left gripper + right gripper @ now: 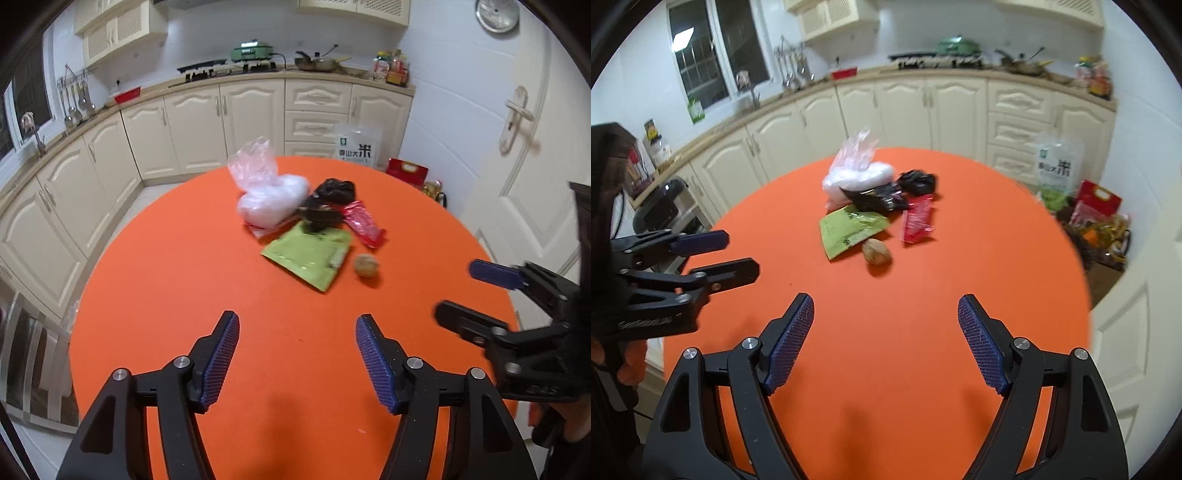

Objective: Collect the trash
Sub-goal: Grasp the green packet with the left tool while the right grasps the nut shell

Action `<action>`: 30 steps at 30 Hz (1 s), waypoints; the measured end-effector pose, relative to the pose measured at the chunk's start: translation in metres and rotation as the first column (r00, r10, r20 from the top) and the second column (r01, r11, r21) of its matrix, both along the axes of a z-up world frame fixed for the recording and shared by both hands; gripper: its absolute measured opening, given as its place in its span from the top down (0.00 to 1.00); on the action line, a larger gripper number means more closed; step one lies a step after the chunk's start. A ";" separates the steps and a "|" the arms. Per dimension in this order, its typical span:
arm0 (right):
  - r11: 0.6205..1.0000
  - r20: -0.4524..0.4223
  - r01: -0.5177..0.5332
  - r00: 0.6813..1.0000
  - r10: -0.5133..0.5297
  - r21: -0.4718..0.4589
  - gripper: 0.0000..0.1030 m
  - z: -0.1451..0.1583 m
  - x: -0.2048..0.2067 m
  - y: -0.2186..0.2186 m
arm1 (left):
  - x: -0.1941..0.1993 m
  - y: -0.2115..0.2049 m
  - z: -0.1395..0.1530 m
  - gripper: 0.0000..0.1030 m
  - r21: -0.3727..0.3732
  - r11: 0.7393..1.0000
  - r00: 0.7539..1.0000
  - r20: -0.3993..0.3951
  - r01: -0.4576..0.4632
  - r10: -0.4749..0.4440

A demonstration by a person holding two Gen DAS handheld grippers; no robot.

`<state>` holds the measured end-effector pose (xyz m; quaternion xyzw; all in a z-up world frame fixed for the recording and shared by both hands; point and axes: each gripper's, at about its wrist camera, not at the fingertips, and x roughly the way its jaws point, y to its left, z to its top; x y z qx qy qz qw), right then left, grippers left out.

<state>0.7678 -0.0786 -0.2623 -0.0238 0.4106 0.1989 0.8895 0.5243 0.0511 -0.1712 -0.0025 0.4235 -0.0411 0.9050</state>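
Observation:
A pile of trash lies mid-table on the round orange table (192,295): a clear plastic bag (269,188), a crumpled black bag (336,190), a dark wrapper (319,218), a red wrapper (364,223), a green packet (310,254) and a brown walnut-like ball (366,264). The same pile shows in the right wrist view: clear bag (857,173), green packet (849,229), red wrapper (918,219), ball (876,252). My left gripper (297,354) is open and empty, short of the pile. My right gripper (886,339) is open and empty, also short of it.
Cream kitchen cabinets (207,122) and a counter with a stove run behind the table. A rice bag (356,146) and red packages (406,171) stand on the floor at the right. A white door (517,147) is at the right. A chair (33,350) stands at the left.

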 end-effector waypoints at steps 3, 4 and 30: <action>1.000 -0.037 -0.014 0.999 0.014 -0.009 0.25 -0.017 0.023 0.012 | 0.025 0.003 -0.011 0.38 0.006 1.000 0.999 -0.034 0.027 -0.026; 1.000 -0.048 -0.018 0.999 0.018 -0.016 0.26 -0.022 0.030 0.016 | 0.033 0.003 -0.015 0.38 0.011 0.999 0.998 -0.046 0.031 -0.031; 1.000 -0.043 -0.019 0.999 0.018 -0.013 0.75 -0.035 0.065 -0.016 | 0.155 -0.036 -0.068 0.30 0.154 0.982 0.993 -0.038 0.114 -0.109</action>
